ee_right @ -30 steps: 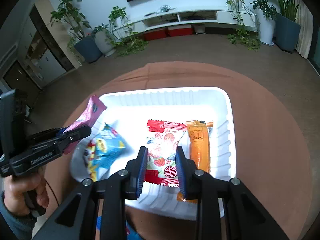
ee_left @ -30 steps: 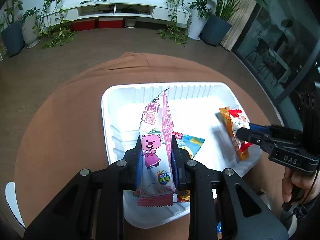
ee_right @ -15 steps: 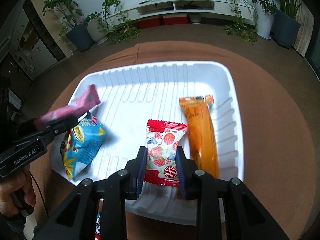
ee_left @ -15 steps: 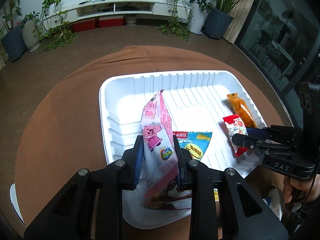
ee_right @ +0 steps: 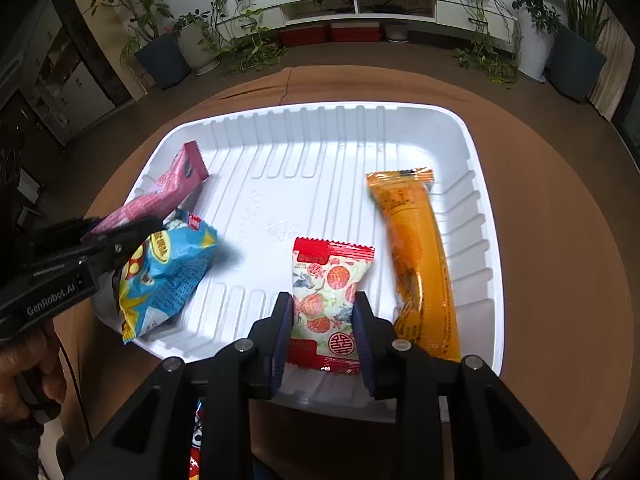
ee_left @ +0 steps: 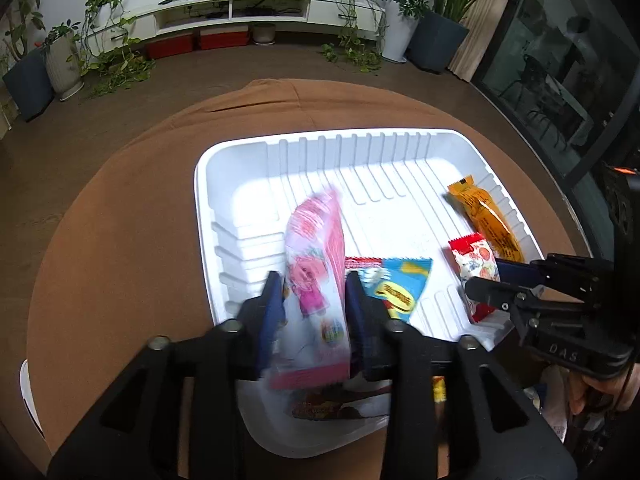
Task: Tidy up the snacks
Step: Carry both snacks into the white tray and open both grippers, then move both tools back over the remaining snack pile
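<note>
The left tongs [ee_left: 312, 304] are opening, and the pink snack packet [ee_left: 316, 280] stands tilted between their blue pads, blurred, its lower end down in the white tray [ee_left: 224, 184]; a gap shows beside the left pad. The right tongs [ee_right: 322, 320] are also opening, slightly, with the red-and-white sweet packet [ee_right: 330, 292] lying flat on the tray floor between their pads, which sit just beside its edges. Both tongs angle steeply down into the tray's near side. A blue snack bag [ee_right: 168, 272] lies in the tray beside the left tongs, and an orange stick packet [ee_right: 416, 264] lies along the tray's right wall. The tray rests on a brown-covered round counter [ee_right: 552, 264]. A hand [ee_right: 24, 376] grips the left tongs' handle.
</note>
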The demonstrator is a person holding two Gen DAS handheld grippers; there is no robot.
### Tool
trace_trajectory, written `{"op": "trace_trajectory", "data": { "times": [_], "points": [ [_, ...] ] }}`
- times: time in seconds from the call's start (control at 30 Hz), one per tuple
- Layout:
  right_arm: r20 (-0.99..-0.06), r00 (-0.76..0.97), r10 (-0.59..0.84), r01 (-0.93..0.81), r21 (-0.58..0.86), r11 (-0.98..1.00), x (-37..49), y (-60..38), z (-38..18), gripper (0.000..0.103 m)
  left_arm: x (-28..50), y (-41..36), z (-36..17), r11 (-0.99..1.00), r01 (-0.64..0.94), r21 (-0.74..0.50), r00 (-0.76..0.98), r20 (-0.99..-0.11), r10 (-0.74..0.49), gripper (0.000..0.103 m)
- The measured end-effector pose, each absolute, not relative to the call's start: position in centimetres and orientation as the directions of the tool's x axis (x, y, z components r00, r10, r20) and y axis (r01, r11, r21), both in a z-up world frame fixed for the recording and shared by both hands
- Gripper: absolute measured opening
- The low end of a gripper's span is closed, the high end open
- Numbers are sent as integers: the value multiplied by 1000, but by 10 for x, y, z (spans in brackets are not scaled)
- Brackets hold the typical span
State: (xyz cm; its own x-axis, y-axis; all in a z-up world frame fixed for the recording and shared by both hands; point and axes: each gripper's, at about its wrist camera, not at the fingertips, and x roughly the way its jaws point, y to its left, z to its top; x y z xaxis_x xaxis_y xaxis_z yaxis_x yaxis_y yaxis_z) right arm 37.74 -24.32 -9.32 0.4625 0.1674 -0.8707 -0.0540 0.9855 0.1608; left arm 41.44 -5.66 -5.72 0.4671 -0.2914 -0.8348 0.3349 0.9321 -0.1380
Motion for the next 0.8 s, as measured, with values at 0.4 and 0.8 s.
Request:
{"op": "trace_trajectory", "data": {
  "times": [0.4,0.8],
  "points": [
    [-875,451,178,-48,175,983,368,-233,-93,48,406,-54,-36,937,321,-139,534,-790,-300,73],
    [-822,537,191,-28,209,978,346,-236,-59,64,332,-21,18,923,359,-141,630,-693,-351,102]
  ]
}}
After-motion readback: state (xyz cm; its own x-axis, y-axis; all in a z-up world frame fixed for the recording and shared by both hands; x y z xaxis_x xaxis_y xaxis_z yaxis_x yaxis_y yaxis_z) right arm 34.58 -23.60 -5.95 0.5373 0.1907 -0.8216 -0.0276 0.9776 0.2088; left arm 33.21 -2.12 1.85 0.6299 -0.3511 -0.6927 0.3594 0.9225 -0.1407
